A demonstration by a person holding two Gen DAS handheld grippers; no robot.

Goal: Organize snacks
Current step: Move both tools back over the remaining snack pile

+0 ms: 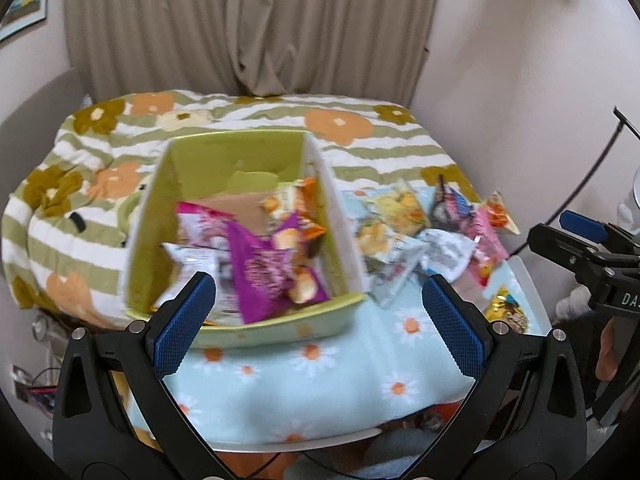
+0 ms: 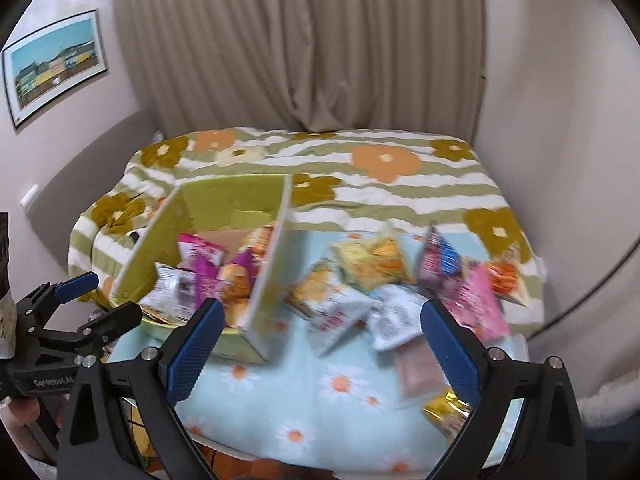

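Observation:
A green cardboard box sits on the pale blue daisy cloth and holds several snack packets, among them a purple one and a pink one. More packets lie loose to its right: yellow, white, pink, gold. My left gripper hangs open and empty above the box's near edge. My right gripper is open and empty over the loose pile. Each gripper shows at the edge of the other's view.
The cloth covers a small white table pushed against a bed with a striped flower quilt. Beige curtains hang behind. A framed picture is on the left wall. A black cable runs along the right wall.

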